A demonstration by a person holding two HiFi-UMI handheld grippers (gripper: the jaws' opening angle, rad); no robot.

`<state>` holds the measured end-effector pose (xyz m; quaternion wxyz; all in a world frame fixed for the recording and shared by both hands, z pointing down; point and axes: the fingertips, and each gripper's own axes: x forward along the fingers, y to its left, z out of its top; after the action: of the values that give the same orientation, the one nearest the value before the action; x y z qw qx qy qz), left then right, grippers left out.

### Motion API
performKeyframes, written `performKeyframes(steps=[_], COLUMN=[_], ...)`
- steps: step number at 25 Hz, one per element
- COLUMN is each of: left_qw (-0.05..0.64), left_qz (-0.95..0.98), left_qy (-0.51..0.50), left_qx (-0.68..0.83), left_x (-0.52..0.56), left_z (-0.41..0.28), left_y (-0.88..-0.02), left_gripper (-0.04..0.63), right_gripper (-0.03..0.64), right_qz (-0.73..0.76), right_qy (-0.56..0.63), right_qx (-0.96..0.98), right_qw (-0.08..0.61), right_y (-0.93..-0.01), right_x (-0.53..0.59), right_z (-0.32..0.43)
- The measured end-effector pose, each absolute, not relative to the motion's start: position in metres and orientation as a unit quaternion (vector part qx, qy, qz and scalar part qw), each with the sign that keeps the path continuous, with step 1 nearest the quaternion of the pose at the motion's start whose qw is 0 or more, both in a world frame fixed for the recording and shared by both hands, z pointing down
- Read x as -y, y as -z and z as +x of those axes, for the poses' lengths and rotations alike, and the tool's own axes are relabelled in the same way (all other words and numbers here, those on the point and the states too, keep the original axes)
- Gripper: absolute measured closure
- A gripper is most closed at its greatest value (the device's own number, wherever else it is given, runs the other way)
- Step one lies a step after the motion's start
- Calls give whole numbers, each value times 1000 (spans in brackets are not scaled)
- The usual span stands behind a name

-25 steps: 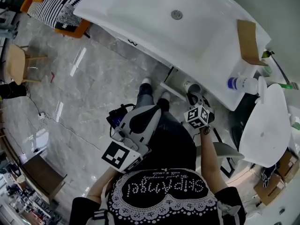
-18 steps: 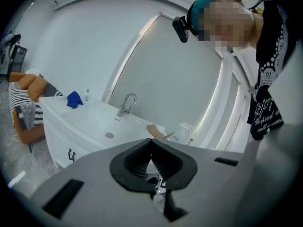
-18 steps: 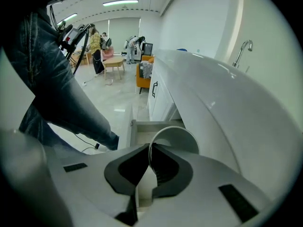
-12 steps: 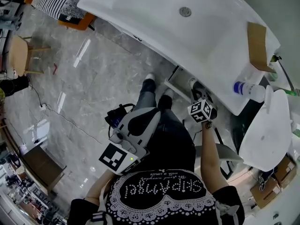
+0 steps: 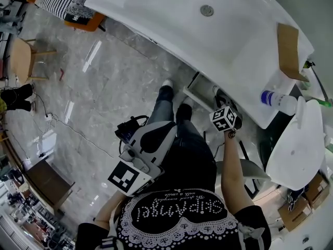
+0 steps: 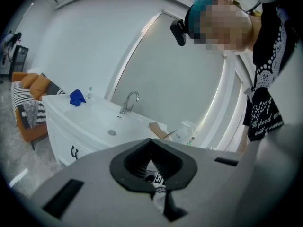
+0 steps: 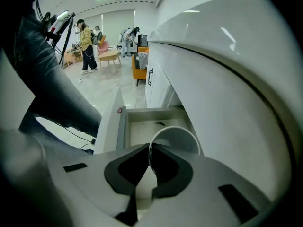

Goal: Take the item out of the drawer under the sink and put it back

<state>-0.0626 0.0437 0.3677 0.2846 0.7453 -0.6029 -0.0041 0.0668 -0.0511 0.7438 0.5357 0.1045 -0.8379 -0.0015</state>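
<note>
A white cup [image 7: 176, 137] hangs over the open drawer [image 7: 147, 124] under the sink, and my right gripper [image 7: 150, 148] is shut on its rim, one jaw inside the cup and one outside. From the head view the same right gripper [image 5: 219, 103] points steeply down at the drawer [image 5: 199, 89] below the white basin [image 5: 171, 14]; the cup [image 5: 215, 91] shows just past it. My left gripper [image 5: 167, 125] is held in front of my legs, away from the drawer. Its jaws meet at the tips with nothing between them [image 6: 151, 141].
On the counter lie a blue-capped bottle [image 5: 276, 100], a brown board [image 5: 289, 45] and a blue cloth [image 6: 77, 97] near the tap [image 6: 129, 101]. A white rounded lid [image 5: 294, 150] stands right of the drawer. Several people [image 7: 85, 41] stand far across the room.
My right gripper has sunk toward the open drawer with the cup still in it. The left gripper has stayed where it was.
</note>
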Motion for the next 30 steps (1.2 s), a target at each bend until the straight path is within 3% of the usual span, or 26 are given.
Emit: performKeyframes(steps=[30], left_qw=[295], left_qz=[744], left_qy=[0], left_qx=[600], left_x=[-54], left_z=[-66], left_y=[-371], left_gripper=[591], right_gripper=[589], right_qz=[85], right_qy=[19], right_qx=[811], right_qw=[579], right_y=[-788], right_x=[62], right_z=[45])
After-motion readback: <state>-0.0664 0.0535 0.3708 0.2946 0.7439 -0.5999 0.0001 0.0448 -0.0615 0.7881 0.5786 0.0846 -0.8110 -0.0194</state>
